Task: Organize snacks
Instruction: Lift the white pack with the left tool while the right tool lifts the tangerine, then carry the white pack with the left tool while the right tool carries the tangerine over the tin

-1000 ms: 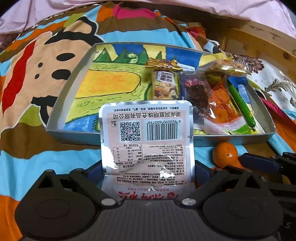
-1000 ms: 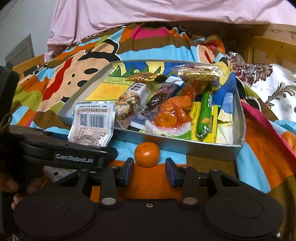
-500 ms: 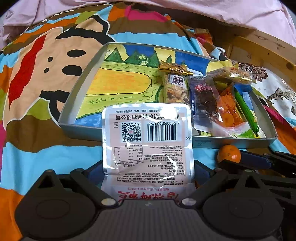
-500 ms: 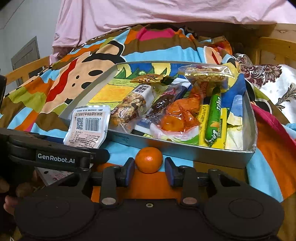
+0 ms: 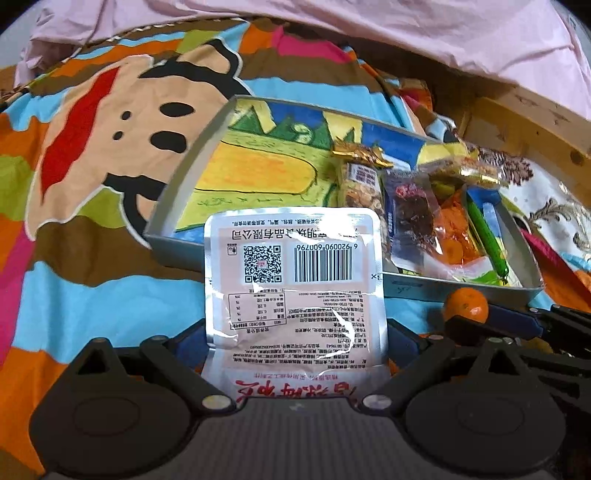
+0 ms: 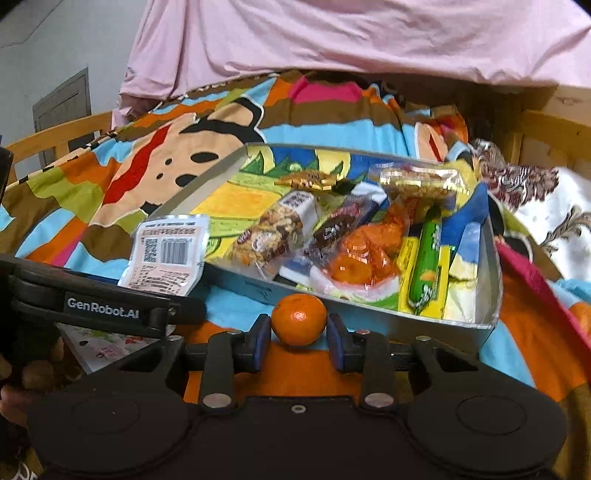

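Bedding covers the whole work surface: a cartoon-print blanket (image 6: 110,206) in orange, blue and brown spreads from the left, a pink sheet (image 6: 332,33) is bunched along the back, a wooden bed rail (image 6: 51,133) runs at the left beside a pale wall with a grey panel, and a floral cloth (image 6: 546,206) lies at the far right. On the blanket sits a shallow metal tray (image 6: 369,317) with a crayon landscape on its floor. Writing on the left gripper (image 5: 295,339) reads "GenRobot.AI" in the right wrist view. That gripper is clamped on a silver snack packet (image 5: 295,288), held upright just in front of the tray's near wall; its back shows a QR code, a barcode numbered 6 920090 600796 upside down, small Chinese print and red characters at the bottom. Inside the tray's right half lie a nut bar (image 6: 273,236), a dark sweet packet (image 6: 336,225), a bag of orange pieces (image 6: 362,254), a green stick (image 6: 424,258), and a clear bag of crumbly snacks (image 6: 421,181) behind them. The right gripper (image 6: 299,336) has just been closing its jaws, and a small orange (image 6: 299,319) sits between the blue pads on the blanket, just outside the tray's near wall; whether the pads press on it, I cannot tell.
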`<action>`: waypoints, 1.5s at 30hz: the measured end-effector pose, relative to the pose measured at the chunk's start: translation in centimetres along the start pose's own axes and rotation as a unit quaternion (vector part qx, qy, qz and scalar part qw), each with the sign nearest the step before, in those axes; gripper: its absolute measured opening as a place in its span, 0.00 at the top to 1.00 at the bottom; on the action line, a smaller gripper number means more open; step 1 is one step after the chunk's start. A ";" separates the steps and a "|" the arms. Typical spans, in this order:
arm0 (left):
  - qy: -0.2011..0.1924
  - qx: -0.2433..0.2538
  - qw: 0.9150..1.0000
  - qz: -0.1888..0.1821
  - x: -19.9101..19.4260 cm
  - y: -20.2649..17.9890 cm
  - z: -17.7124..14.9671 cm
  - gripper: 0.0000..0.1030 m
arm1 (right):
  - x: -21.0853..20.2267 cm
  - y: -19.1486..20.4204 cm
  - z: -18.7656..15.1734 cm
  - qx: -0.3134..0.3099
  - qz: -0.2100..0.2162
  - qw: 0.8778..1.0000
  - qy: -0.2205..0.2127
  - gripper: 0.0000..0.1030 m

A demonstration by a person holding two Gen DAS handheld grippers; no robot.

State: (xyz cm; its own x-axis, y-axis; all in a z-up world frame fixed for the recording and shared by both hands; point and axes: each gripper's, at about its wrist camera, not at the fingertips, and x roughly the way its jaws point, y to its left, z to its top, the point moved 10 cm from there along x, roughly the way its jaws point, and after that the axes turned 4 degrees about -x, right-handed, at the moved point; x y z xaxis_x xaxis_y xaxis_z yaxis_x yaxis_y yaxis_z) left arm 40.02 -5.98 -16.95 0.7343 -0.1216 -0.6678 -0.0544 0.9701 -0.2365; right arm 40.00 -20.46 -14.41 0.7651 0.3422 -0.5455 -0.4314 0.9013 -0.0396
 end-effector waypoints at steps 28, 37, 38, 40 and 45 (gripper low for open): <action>-0.064 -0.033 0.997 0.007 2.7 2.8 12.3 0.05 | 3.5 3.5 7.9 -0.028 0.026 0.993 -0.116 0.66; -0.043 -0.005 0.999 0.024 5.9 3.2 12.8 0.05 | 6.6 5.2 7.3 -0.061 0.020 0.992 -0.106 0.66; -0.043 -0.004 0.999 0.027 6.1 3.2 12.7 0.05 | 6.8 5.4 7.2 -0.068 0.019 0.992 -0.102 0.66; -0.048 0.003 0.998 0.034 6.2 3.2 12.6 0.05 | 7.0 5.8 6.9 -0.081 0.015 0.992 -0.096 0.66; -0.054 0.004 0.998 0.040 6.4 3.3 12.5 0.05 | 7.4 6.3 6.4 -0.099 0.006 0.991 -0.085 0.65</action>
State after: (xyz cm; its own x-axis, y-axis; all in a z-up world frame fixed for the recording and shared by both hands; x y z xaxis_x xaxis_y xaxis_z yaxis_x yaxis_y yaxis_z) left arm 53.05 -0.94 -13.17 0.7970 -0.0200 -0.6037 -0.1117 0.9773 -0.1798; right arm 46.02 -10.50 -13.34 0.8212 0.4083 -0.3987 -0.5139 0.8329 -0.2056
